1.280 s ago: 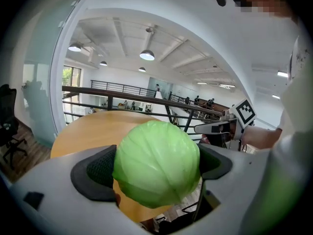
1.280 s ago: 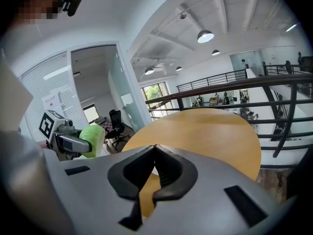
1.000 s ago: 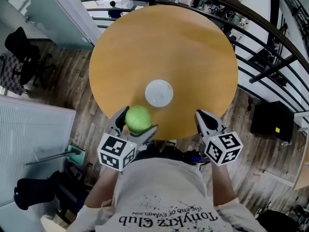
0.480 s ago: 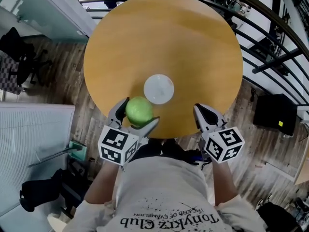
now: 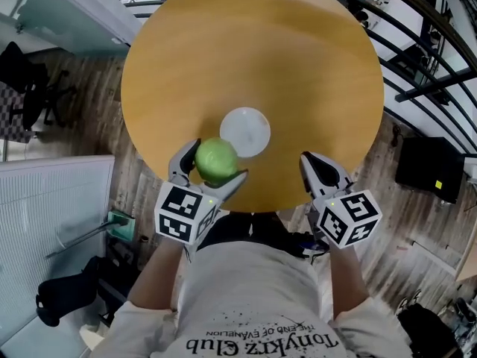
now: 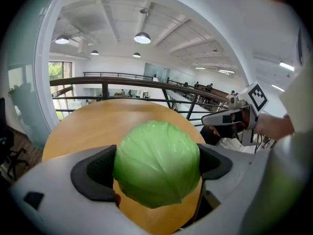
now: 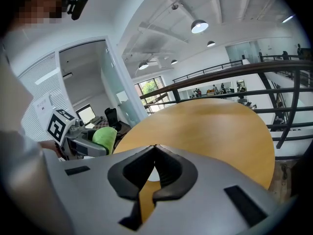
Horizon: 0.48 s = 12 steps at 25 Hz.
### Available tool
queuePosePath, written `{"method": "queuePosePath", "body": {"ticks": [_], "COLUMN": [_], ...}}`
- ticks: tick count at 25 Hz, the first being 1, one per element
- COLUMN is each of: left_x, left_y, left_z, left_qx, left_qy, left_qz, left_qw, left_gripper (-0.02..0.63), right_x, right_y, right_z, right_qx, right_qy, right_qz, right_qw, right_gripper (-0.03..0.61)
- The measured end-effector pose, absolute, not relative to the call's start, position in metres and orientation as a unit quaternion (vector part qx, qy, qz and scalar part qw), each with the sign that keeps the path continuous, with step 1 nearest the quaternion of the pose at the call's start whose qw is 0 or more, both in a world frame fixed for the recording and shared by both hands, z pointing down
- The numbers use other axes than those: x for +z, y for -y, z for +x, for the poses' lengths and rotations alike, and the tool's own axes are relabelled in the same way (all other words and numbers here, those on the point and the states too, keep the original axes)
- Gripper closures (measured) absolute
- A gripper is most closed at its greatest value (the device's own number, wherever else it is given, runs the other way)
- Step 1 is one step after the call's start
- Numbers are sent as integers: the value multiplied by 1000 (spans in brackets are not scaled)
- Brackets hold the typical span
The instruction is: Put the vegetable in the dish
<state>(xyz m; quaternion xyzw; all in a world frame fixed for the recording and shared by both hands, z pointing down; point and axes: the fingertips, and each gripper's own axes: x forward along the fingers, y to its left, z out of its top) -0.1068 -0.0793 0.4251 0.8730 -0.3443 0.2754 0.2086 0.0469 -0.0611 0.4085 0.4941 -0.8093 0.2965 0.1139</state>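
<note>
Count: 1 cabbage, 1 white dish, 1 round wooden bench, 2 grippers. The left gripper has its fingers pinching the cabbage from both sides, over the bench's near edge, just beside the dish on its near-left. The cabbage is close to round, with no clear long axis (it narrows slightly downward in the left gripper view). The right gripper has its fingers pressed together with nothing between them, at the bench's near-right edge.
</note>
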Motion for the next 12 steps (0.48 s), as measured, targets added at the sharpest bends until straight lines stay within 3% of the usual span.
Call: {"method": "queuePosePath", "body": {"ticks": [12], "left_x": [471], "left_y": [112], "left_z": [-89], "left_qx": [318], "left_qy": [322], "left_qz": [867], "left_qw": [207], "left_gripper": [120], "right_x": [437], "right_y": [85], "right_z": [52], "right_qx": [296], "right_qy": [806], "right_qz": [496], "right_qw": [130], "right_gripper": [561]}}
